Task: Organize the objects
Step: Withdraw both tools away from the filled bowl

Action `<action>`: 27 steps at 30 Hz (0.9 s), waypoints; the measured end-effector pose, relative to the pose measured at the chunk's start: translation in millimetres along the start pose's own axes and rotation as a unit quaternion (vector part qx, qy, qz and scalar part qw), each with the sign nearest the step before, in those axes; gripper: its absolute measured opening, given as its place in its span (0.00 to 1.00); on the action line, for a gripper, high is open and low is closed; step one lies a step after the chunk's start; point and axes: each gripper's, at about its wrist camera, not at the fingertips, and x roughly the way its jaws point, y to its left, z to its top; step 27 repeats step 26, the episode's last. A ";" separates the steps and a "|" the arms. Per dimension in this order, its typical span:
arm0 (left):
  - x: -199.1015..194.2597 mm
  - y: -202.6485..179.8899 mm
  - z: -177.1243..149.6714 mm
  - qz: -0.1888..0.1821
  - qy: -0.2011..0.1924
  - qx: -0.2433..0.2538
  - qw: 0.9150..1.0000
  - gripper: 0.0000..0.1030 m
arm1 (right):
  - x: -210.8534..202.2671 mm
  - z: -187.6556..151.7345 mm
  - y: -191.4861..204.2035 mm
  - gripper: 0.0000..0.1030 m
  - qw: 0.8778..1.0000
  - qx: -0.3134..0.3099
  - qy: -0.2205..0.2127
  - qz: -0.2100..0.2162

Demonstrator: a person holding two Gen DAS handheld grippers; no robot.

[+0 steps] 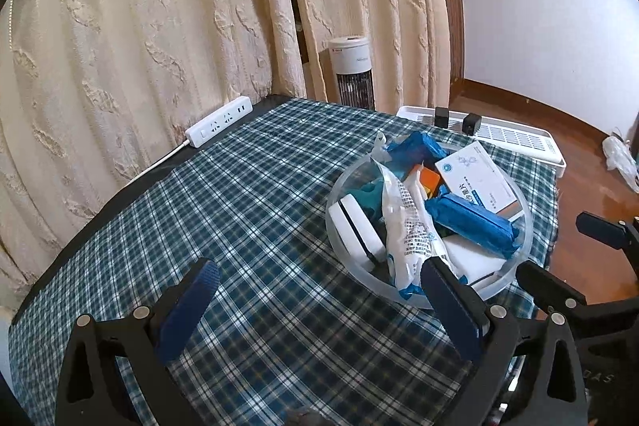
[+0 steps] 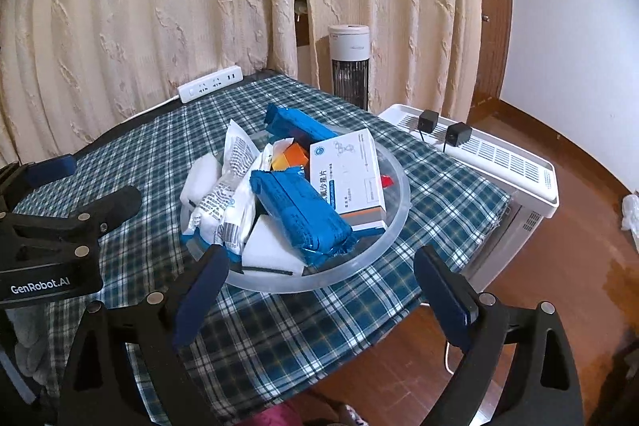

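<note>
Cream curtains [image 2: 159,6] hang behind a table under a blue plaid tablecloth [image 1: 239,206], and on that cloth stands the clear round tray [image 2: 399,186], your landmark for everything here.

Your left gripper [image 1: 319,290] is spread wide and grasps nothing; its right pad stands at the tray's near rim, its left pad over bare cloth well to the tray's left. Your right gripper [image 2: 319,274] is likewise released and empty, its left pad just at the tray's front rim, its right pad past the tray and over the table's edge.

Inside the tray everything lies heaped: two blue wrapped packs [image 2: 299,210], a white printed pouch [image 2: 227,186], a white medicine box [image 2: 347,178] leaning on the pile, an orange box [image 2: 295,156] under it, and white blocks [image 2: 275,250] at the front. Behind the tray and to its left, by the curtain, lies a white power strip [image 2: 209,82]; to its right, off the table, a white appliance [image 2: 499,162] carries two black adapters [image 2: 457,134].

No loose item shows on the cloth around the tray. That fits either a gathering that is finished or a pile waiting to be sorted out; the pictures do not settle which.
</note>
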 end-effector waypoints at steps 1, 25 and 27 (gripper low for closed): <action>0.7 0.0 -0.2 0.000 0.001 0.000 1.000 1.00 | 0.9 -0.2 -0.6 0.92 1.000 0.000 0.001 0.000; 16.2 -6.2 -3.4 -0.001 0.020 0.014 1.000 1.00 | 21.1 -2.0 -7.0 0.92 1.000 0.010 0.019 0.010; 16.5 -4.7 -4.1 0.000 0.022 0.013 1.000 1.00 | 21.0 -2.0 -5.8 0.92 1.000 0.008 0.019 0.011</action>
